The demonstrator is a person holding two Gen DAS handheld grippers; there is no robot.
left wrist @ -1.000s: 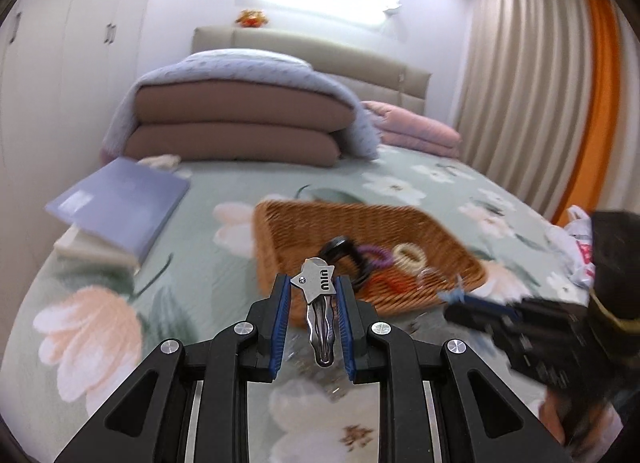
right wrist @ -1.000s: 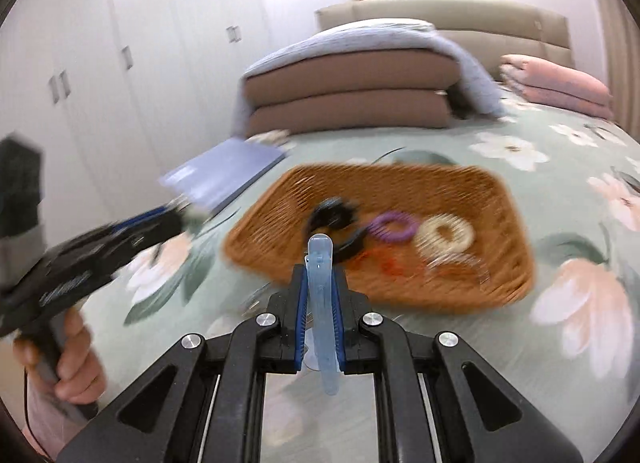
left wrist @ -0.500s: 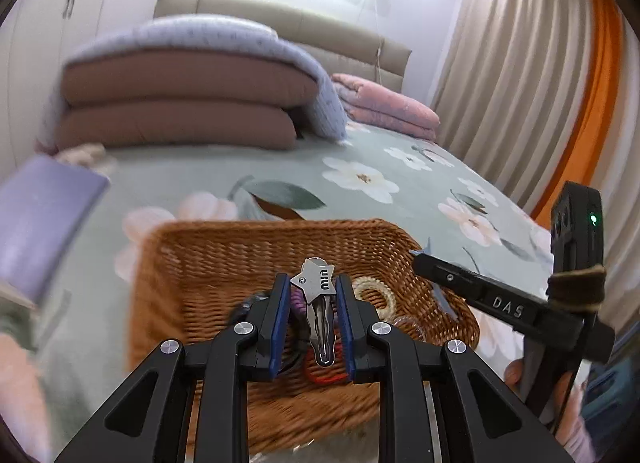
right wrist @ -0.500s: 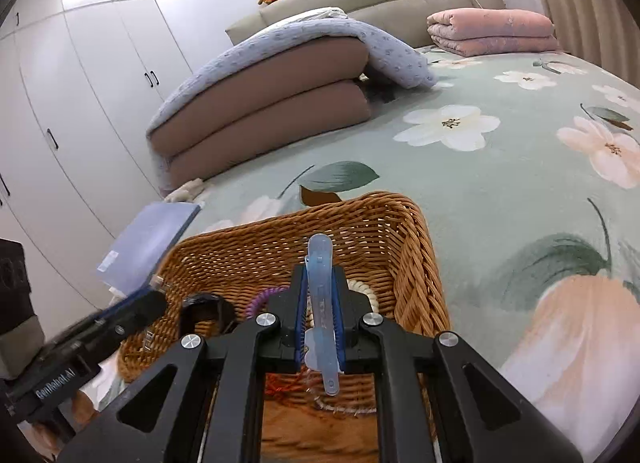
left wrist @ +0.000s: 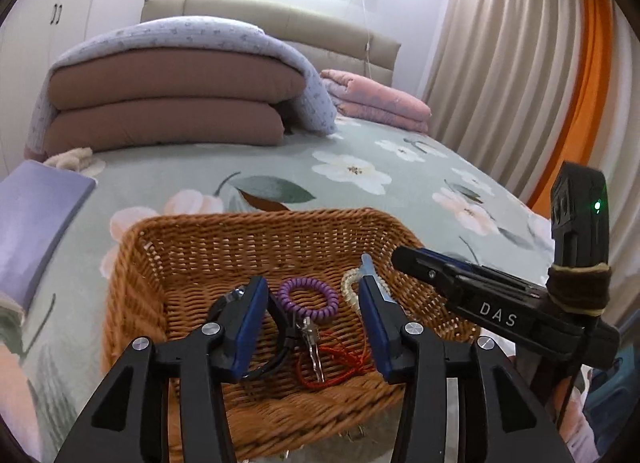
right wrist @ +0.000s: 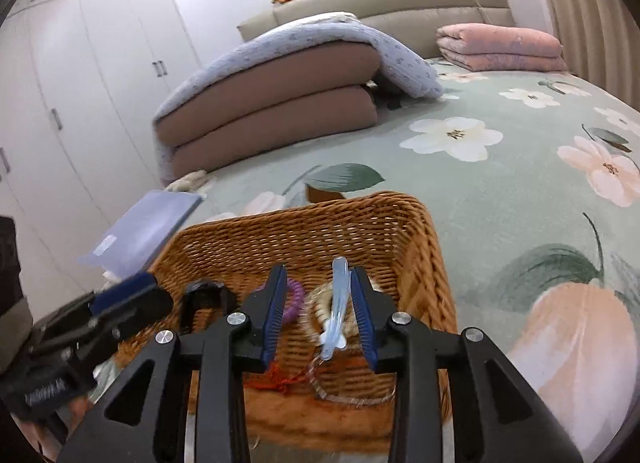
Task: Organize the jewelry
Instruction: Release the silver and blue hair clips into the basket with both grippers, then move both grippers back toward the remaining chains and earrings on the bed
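A wicker basket (left wrist: pixel 256 235) (right wrist: pixel 420 231) sits on the floral bedspread. My left gripper (left wrist: pixel 310 299) is open above it. A silver clip (left wrist: pixel 314 347) lies in the basket below the open jaws, beside a purple coil hair tie (left wrist: pixel 308 297), a red cord (left wrist: pixel 344 363) and a pearl ring (left wrist: pixel 350 283). My right gripper (right wrist: pixel 318 291) is open over the basket's right side. A light blue hair clip (right wrist: pixel 336 307) hangs between its fingers, against the right one, over the pearl ring (right wrist: pixel 320 303). The right gripper shows in the left wrist view (left wrist: pixel 412 259).
A folded brown quilt stack under a lilac blanket (left wrist: pixel 172 103) lies at the bed's head. A pink folded blanket (left wrist: pixel 376 103) lies to its right. A lilac book (left wrist: pixel 36 219) (right wrist: pixel 144 231) lies left of the basket. Curtains (left wrist: pixel 520 63) hang at right, wardrobes (right wrist: pixel 80 83) at left.
Both grippers have opened over the basket. The silver clip has dropped from the left gripper into the basket. The blue clip is loose between the right fingers.
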